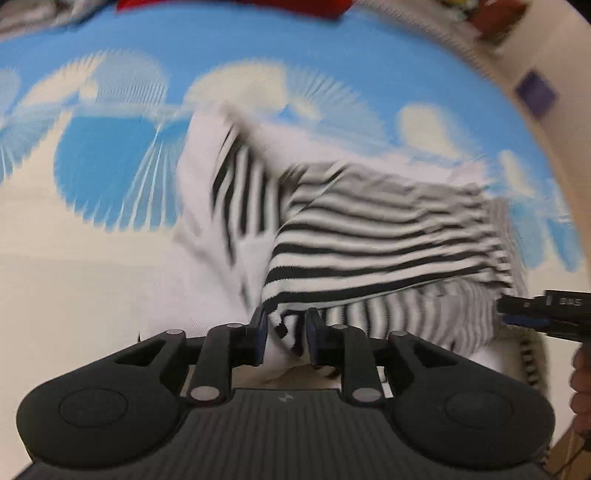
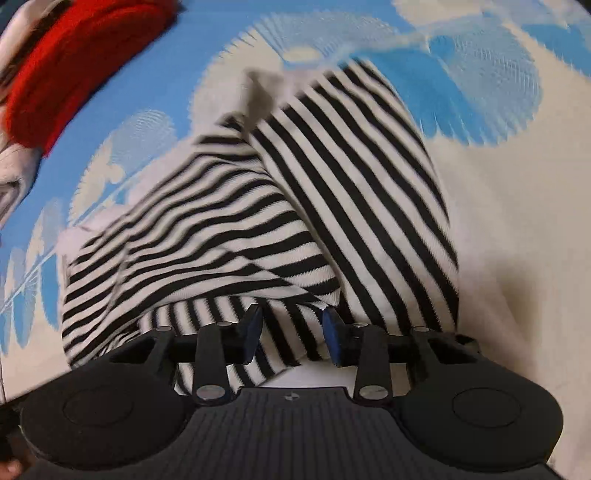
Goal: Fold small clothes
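Note:
A black-and-white striped garment (image 1: 369, 236) (image 2: 258, 221) lies partly folded on the blue and cream patterned sheet (image 1: 110, 166) (image 2: 498, 221), with one striped layer turned over another. Its near corner sits between the jaws of my left gripper (image 1: 286, 325), which stand a little apart and do not seem to press on it. My right gripper (image 2: 291, 328) stands open over the garment's near edge, with striped cloth lying in the wide gap between its blue pads. In the left wrist view the right gripper (image 1: 517, 312) shows at the garment's right edge. Both views are motion-blurred.
A red cloth item (image 2: 66, 66) (image 1: 229, 7) lies at the far side of the sheet. A hand (image 1: 581, 384) shows at the right edge of the left wrist view. Pale sheet stretches to the left of the garment there.

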